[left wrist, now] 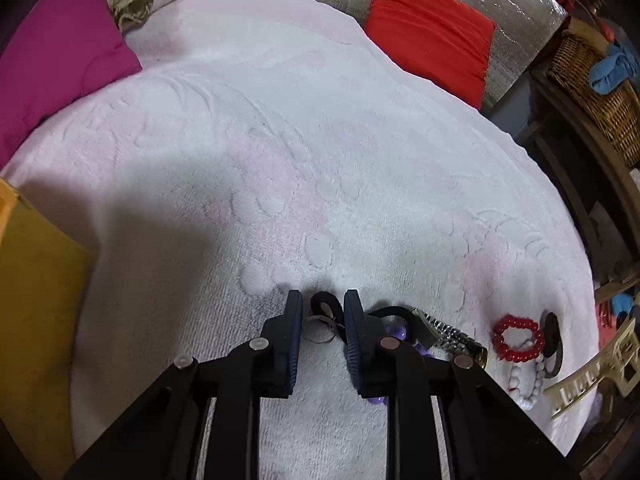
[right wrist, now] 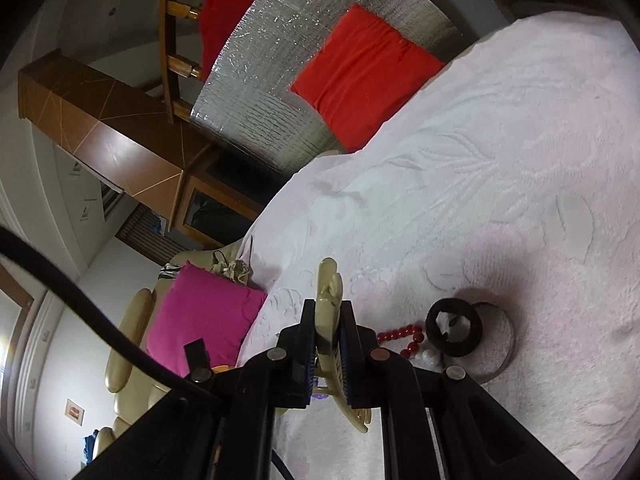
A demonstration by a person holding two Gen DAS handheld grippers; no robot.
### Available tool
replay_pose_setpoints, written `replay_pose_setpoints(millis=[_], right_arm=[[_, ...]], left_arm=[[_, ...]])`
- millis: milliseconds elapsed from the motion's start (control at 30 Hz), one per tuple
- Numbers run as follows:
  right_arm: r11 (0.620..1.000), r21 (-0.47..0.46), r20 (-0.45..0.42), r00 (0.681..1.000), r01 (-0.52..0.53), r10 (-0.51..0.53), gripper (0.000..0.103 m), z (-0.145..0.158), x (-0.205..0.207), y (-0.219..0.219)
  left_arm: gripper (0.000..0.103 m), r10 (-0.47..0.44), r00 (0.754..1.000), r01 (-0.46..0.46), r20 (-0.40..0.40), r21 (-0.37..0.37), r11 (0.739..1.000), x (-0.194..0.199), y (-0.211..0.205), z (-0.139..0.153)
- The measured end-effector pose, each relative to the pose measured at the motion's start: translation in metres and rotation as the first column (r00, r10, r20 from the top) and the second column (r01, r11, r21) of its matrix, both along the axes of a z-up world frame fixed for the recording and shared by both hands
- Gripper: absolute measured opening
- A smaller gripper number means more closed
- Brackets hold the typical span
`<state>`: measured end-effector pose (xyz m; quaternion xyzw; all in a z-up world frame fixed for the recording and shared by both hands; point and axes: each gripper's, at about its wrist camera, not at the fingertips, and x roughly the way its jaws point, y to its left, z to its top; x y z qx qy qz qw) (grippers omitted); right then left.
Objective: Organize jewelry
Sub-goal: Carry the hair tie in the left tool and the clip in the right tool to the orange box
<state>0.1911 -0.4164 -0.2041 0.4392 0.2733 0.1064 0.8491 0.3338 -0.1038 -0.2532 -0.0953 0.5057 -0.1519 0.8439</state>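
Right gripper [right wrist: 327, 344] clamps the claw clip [right wrist: 329, 292]; left gripper [left wrist: 322, 312] gapes over a ring [left wrist: 320, 330] (red bracelet [left wrist: 518, 338] at 3 o'clock).

Black fingers [left wrist: 294, 320], blue ribbed pads [left wrist: 352, 320].

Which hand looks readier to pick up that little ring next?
Left, probably. The left gripper is open with the ring between its jaws, while the right gripper is already clamped on the cream hair claw.

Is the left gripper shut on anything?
No, the left gripper is open, its fingers either side of a black band and ring on the blanket.
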Motion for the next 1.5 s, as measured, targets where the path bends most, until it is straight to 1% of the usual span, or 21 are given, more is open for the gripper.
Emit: replay_pose_setpoints(millis=[200, 267, 367, 400, 433, 600, 633, 767, 800, 867, 900, 933, 1000, 1067, 1200, 1267, 1400, 1500], right_arm=[[1.000, -0.005, -0.013, 1.000, -0.010, 0.010, 0.012, -0.003, 0.002, 0.006], [1.000, -0.003, -0.013, 1.000, -0.014, 0.014, 0.012, -0.003, 0.003, 0.008], [1.000, -0.007, -0.013, 1.000, -0.019, 0.019, 0.012, -0.004, 0.004, 0.011], [1.000, -0.006, -0.014, 1.000, -0.023, 0.023, 0.012, -0.004, 0.005, 0.012], [1.000, -0.008, -0.016, 1.000, -0.025, 0.025, 0.012, -0.005, 0.007, 0.013], [0.999, -0.011, -0.024, 0.999, -0.038, 0.038, 0.012, -0.008, 0.009, 0.018], [0.999, -0.014, -0.025, 0.999, -0.041, 0.041, 0.012, -0.008, 0.010, 0.019], [0.998, -0.024, -0.036, 0.998, -0.052, 0.051, 0.012, -0.011, 0.012, 0.024], [0.998, -0.025, -0.040, 0.998, -0.056, 0.055, 0.012, -0.011, 0.012, 0.025], [0.998, -0.029, -0.047, 0.997, -0.060, 0.058, 0.012, -0.013, 0.013, 0.027], [0.998, -0.033, -0.049, 0.997, -0.060, 0.059, 0.012, -0.013, 0.012, 0.028], [0.998, -0.034, -0.050, 0.997, -0.061, 0.060, 0.012, -0.013, 0.012, 0.028], [0.997, -0.037, -0.047, 0.997, -0.060, 0.059, 0.012, -0.012, 0.012, 0.028], [0.997, -0.042, -0.044, 0.997, -0.060, 0.058, 0.012, -0.011, 0.011, 0.029], [0.997, -0.044, -0.040, 0.997, -0.064, 0.063, 0.012, -0.009, 0.011, 0.031], [0.997, -0.040, -0.036, 0.997, -0.071, 0.069, 0.012, -0.008, 0.011, 0.033], [0.995, -0.037, -0.021, 0.996, -0.091, 0.091, 0.012, -0.005, 0.013, 0.044], [0.992, -0.043, -0.015, 0.993, -0.115, 0.114, 0.012, -0.002, 0.015, 0.058]], left_arm=[[0.021, 0.008, 1.000, -0.008, -0.017, -0.019, 1.000, 0.001, 0.005, 0.000], [0.022, 0.018, 1.000, -0.018, -0.019, -0.025, 1.000, 0.000, 0.011, 0.002], [0.035, 0.037, 0.999, -0.038, -0.026, -0.054, 0.998, -0.002, 0.018, 0.004], [0.042, 0.045, 0.999, -0.046, -0.024, -0.054, 0.997, -0.002, 0.019, 0.005], [0.044, 0.050, 0.999, -0.051, -0.022, -0.050, 0.997, -0.002, 0.021, 0.004], [0.044, 0.048, 0.998, -0.050, -0.030, -0.047, 0.998, -0.001, 0.023, -0.001], [0.044, 0.047, 0.998, -0.048, -0.028, -0.043, 0.998, 0.001, 0.018, -0.002], [0.044, 0.035, 0.999, -0.035, 0.002, -0.027, 0.999, 0.000, 0.008, -0.003], [0.043, 0.030, 1.000, -0.030, 0.009, -0.027, 0.999, 0.001, 0.005, -0.004], [0.027, 0.008, 1.000, -0.008, 0.008, -0.021, 1.000, 0.001, -0.001, -0.008], [0.015, -0.002, 1.000, 0.002, -0.003, -0.022, 1.000, 0.002, -0.004, -0.010], [0.012, -0.005, 1.000, 0.004, -0.012, -0.030, 1.000, 0.003, -0.007, -0.012], [0.010, -0.008, 1.000, 0.008, -0.012, -0.044, 0.999, 0.003, -0.008, -0.011], [0.009, -0.012, 1.000, 0.013, 0.018, -0.049, 0.999, 0.000, -0.009, -0.003], [0.006, -0.005, 0.997, 0.011, 0.072, -0.087, 0.996, -0.007, -0.003, 0.020], [0.005, 0.001, 0.994, 0.010, 0.112, -0.098, 0.995, -0.013, 0.002, 0.036], [0.005, 0.034, 0.977, -0.015, 0.210, -0.093, 0.996, -0.031, 0.014, 0.073], [0.005, 0.090, 0.959, -0.068, 0.270, -0.090, 0.994, -0.041, 0.042, 0.099]])
